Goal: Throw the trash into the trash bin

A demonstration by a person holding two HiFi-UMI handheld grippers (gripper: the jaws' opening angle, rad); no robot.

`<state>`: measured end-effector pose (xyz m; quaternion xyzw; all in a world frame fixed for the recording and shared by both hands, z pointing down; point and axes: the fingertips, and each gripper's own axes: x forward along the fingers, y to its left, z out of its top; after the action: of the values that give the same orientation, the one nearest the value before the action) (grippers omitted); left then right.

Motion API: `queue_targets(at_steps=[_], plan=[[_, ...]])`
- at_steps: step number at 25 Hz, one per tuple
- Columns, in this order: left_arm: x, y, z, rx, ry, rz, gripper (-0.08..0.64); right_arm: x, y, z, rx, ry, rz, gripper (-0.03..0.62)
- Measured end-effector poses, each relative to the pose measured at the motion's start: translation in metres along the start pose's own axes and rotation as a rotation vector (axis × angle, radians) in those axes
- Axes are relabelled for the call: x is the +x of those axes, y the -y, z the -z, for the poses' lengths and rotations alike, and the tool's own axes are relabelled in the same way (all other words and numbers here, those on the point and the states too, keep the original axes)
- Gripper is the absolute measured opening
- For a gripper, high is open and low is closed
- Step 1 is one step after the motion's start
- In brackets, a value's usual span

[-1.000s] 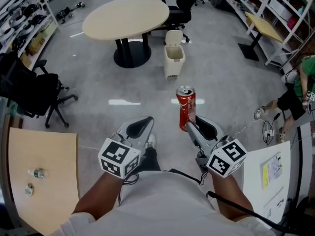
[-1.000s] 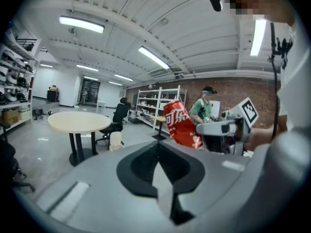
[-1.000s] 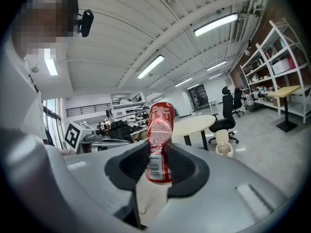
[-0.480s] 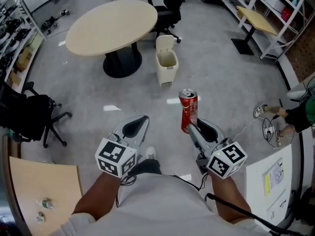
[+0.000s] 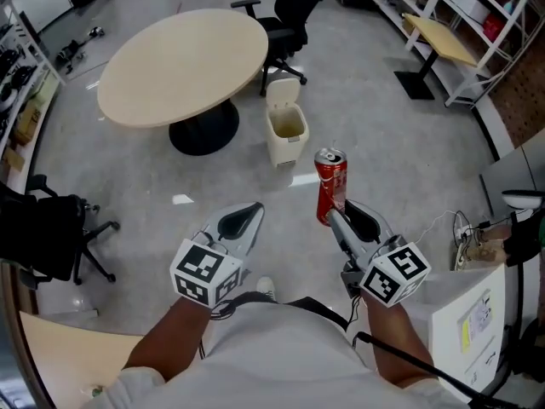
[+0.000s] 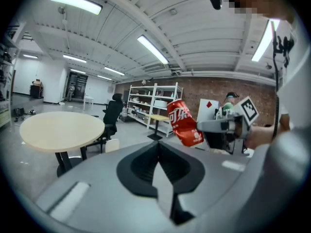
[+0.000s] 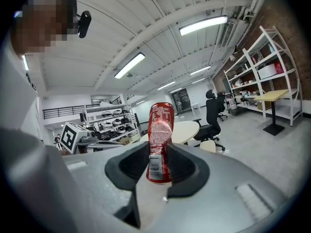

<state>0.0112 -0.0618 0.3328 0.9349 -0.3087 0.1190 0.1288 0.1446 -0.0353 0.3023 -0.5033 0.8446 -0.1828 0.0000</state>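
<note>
The right gripper (image 5: 337, 218) is clamped on the lower part of a red soda can (image 5: 330, 184), holding it upright in the air above the floor (image 5: 153, 203). The left gripper (image 5: 252, 211) has its jaws together with nothing between them. The cream trash bin (image 5: 286, 135), lid raised, stands on the floor just beside the pedestal of the round table (image 5: 183, 58), ahead of the can.

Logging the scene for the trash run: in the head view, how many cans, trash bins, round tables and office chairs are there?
Red can: 1
Trash bin: 1
Round table: 1
Black office chairs: 2, one behind the table, one at left
Total: 5
</note>
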Motion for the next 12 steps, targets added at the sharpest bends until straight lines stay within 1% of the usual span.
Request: queue_targets(at_steps=[3,8,12], plan=[[0.008,-0.016,-0.009,-0.013,0.011,0.007,0.008,0.011,0.000,-0.009,0.002,0.004,0.016,0.109],[0.018,-0.022,-0.011,-0.020,0.009,0.047,0.008,0.019,0.006,-0.011,-0.009,-0.013,0.052,0.109],[0.026,-0.025,-0.010,-0.029,0.001,0.061,0.008,0.025,0.012,-0.015,-0.001,-0.010,0.063,0.109]])
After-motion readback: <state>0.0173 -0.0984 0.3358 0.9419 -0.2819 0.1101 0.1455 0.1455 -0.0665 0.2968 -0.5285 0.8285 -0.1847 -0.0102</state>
